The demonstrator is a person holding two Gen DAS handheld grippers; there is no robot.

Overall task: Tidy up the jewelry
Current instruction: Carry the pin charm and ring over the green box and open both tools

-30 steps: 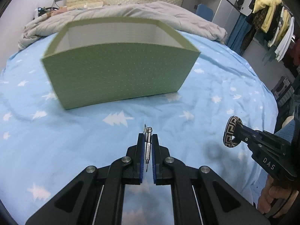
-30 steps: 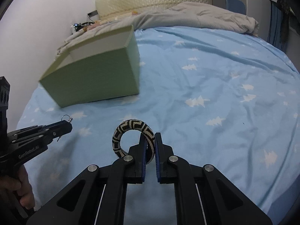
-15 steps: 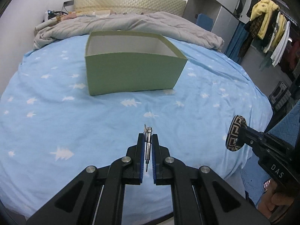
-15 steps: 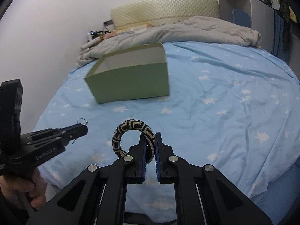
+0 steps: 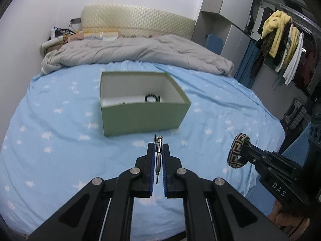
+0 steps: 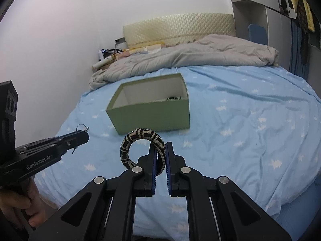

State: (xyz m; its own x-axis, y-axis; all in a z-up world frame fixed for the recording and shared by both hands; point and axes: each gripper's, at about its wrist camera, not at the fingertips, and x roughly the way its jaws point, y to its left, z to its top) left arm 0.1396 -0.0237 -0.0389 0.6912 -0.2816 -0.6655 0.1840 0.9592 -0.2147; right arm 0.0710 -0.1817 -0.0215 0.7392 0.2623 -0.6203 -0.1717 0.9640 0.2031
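An open green box (image 5: pixel 140 114) stands on the blue bed sheet, seen also in the right wrist view (image 6: pixel 154 114). A dark beaded bracelet (image 5: pixel 152 98) lies inside it. My left gripper (image 5: pixel 158 150) is shut on a small silver metal piece with a ring (image 5: pixel 158 154), held above the sheet in front of the box; it also shows in the right wrist view (image 6: pixel 80 134). My right gripper (image 6: pixel 161 150) is shut on a black-and-cream patterned bangle (image 6: pixel 138 140), to the right of the left gripper; the bangle shows in the left wrist view (image 5: pixel 238 150).
A grey duvet (image 5: pixel 136 52) is bunched at the head of the bed below a padded headboard (image 5: pixel 138 22). Clothes (image 5: pixel 280 38) hang on a rail at the right. The bed edge lies just below both grippers.
Both grippers have risen and pulled back from the box, which now looks smaller and shows its inside. Both still hold their items.
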